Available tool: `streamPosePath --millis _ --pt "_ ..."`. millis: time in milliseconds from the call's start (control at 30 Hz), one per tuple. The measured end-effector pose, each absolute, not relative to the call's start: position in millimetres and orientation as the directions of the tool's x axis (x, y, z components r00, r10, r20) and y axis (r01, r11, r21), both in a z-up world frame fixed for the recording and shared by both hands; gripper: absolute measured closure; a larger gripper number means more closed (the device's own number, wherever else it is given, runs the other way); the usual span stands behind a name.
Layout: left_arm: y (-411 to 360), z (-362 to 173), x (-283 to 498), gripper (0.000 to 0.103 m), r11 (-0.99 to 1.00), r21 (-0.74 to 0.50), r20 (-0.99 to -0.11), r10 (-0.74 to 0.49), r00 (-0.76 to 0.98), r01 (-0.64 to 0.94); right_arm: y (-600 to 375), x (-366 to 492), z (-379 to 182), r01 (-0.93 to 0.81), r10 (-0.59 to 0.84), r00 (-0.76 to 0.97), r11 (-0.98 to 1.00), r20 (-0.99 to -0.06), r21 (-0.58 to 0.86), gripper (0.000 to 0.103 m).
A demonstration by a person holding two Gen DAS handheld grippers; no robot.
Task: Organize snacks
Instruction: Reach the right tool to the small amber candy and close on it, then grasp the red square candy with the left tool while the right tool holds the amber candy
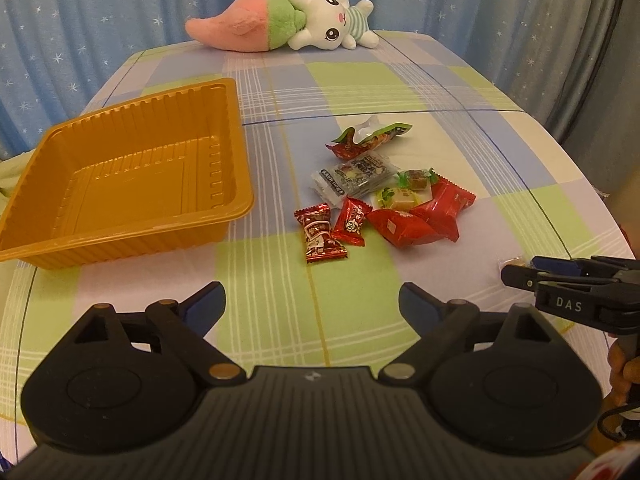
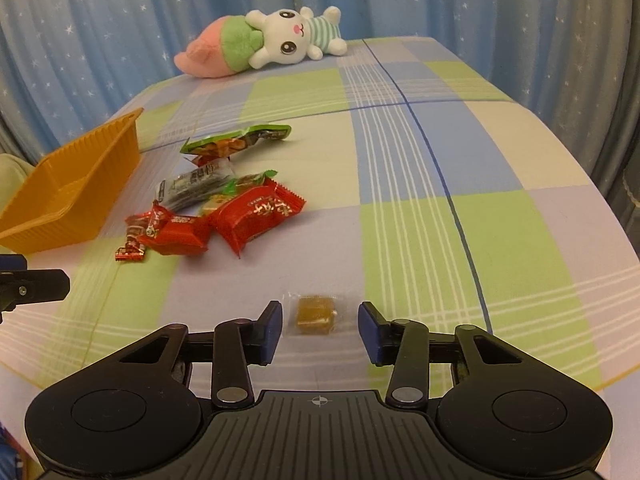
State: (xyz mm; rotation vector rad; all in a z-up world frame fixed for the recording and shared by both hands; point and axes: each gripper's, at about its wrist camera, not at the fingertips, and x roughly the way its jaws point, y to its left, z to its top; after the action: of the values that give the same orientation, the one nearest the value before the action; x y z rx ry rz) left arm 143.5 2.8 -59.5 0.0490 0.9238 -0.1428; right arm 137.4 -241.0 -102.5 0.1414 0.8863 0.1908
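A pile of wrapped snacks (image 1: 384,196) in red, green and silver packets lies on the checked cloth, right of an empty orange plastic tray (image 1: 236,128). My left gripper (image 1: 310,296) hovers open over bare cloth in front of the pile, nothing between its fingers. In the right wrist view, a single brown candy in a clear wrapper (image 2: 315,314) lies apart from the pile (image 2: 216,208). My right gripper (image 2: 320,312) straddles it, with a gap between each blue pad and the candy. The tray (image 2: 80,168) shows at the left of that view.
A plush rabbit with a pink and green carrot (image 1: 288,24) lies at the far edge of the table. Blue star-patterned curtains hang behind. The checked tablecloth (image 2: 440,200) stretches bare to the right of the snacks. A hand holds the right gripper's handle (image 1: 624,364).
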Motion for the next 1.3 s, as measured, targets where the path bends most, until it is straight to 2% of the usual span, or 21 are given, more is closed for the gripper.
streamPosePath --millis 233,467,533,833,1100,1267,1300 --pt "-5 -63 152 0.011 0.986 -0.025 -0.799 -0.118 0.589 0.164 -227 139 -105 -0.162 0.186 0.628 0.981 -0.756 0.107 0.065" --pt "-17 -66 159 0.015 0.981 -0.029 -0.799 -0.139 0.585 0.194 -220 137 -107 -0.215 0.202 0.632 0.973 -0.748 0.082 0.073" --pt "-21 -67 161 0.016 0.979 -0.031 -0.799 -0.146 0.583 0.203 -221 137 -107 -0.221 0.214 0.632 0.971 -0.745 0.092 0.076" --pt "-39 -73 174 0.025 0.968 -0.053 -0.796 -0.190 0.575 0.246 -241 135 -98 -0.154 0.209 0.639 0.978 -0.741 0.143 0.077" --pt "-57 -76 201 0.043 0.967 -0.092 -0.793 -0.214 0.570 0.236 -269 124 -84 -0.056 0.167 0.663 0.983 -0.730 0.173 0.077" --pt "-67 -86 217 0.064 0.970 -0.070 -0.807 -0.193 0.559 0.233 -283 115 -80 -0.012 0.141 0.670 0.984 -0.729 0.179 0.077" --pt "-69 -88 219 0.065 0.969 -0.067 -0.810 -0.191 0.554 0.237 -285 114 -80 -0.006 0.139 0.670 0.983 -0.729 0.182 0.077"
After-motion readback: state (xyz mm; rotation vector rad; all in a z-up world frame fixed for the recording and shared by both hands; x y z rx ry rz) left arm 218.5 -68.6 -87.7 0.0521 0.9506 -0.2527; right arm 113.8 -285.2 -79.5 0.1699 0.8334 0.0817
